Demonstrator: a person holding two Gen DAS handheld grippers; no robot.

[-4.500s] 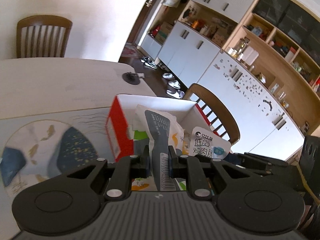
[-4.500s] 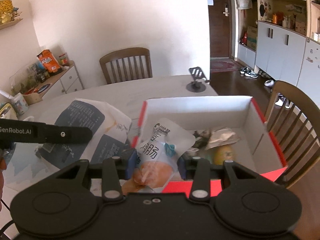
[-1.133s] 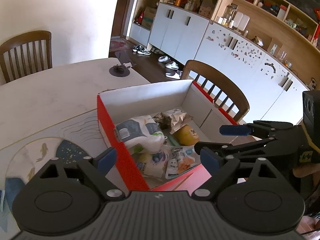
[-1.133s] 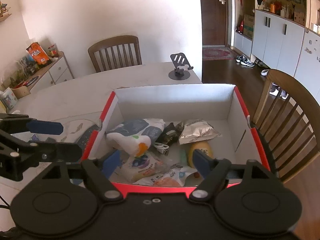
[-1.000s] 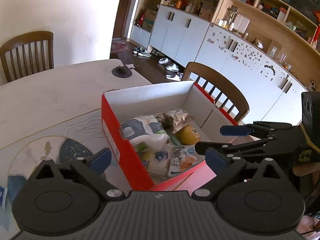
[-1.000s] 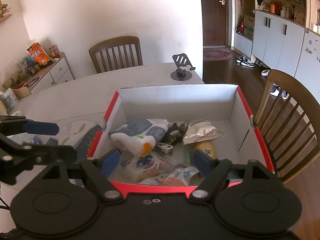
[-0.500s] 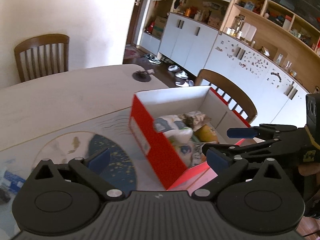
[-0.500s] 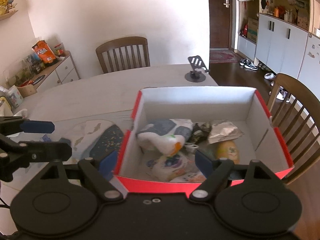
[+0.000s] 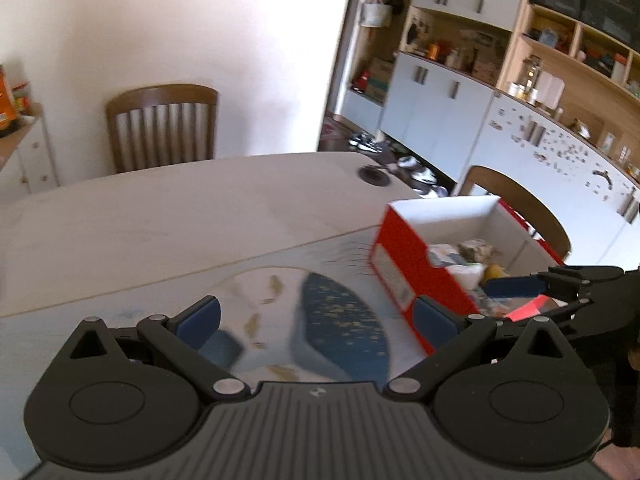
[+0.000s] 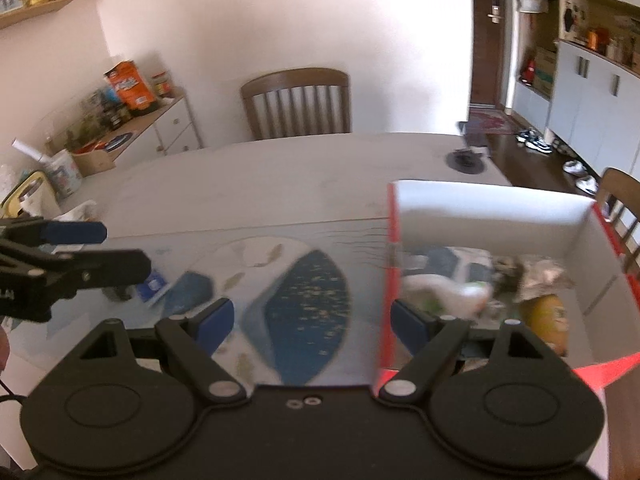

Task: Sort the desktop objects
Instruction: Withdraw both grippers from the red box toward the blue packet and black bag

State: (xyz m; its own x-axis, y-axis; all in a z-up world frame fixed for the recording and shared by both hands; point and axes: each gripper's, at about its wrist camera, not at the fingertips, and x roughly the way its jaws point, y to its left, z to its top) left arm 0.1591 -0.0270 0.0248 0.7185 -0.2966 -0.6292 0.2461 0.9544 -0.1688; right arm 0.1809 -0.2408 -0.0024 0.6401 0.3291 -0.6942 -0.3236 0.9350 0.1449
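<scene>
Snacks already fill much of the red box (image 10: pixel 496 216): we can make out a white and dark pouch (image 10: pixel 448 280), a crumpled silver packet (image 10: pixel 540 276) and a yellow item (image 10: pixel 550 320) lying inside it, so we judge most of the sorting done. What looks left is a small blue and white item (image 10: pixel 154 282) on the printed mat (image 10: pixel 304 292), near our left claw (image 10: pixel 76 248); the blur keeps us from saying what it is. A bluish blurred shape also shows just past the left claw's near finger in its own view, and we cannot tell whether it is the same piece.

Our left claw (image 9: pixel 316 316) is spread wide and holds nothing. Our right claw (image 10: pixel 312 316) is likewise wide apart and empty, hanging over the mat with the box's red wall just by its right finger.

For room, the bench (image 9: pixel 160 216) beyond the mat is bare up to a small round stand (image 9: pixel 374 172) near its far corner. The box sits at the bench's right edge, close to a chair (image 9: pixel 520 204), so we would keep moves leftward and clear of that wall.
</scene>
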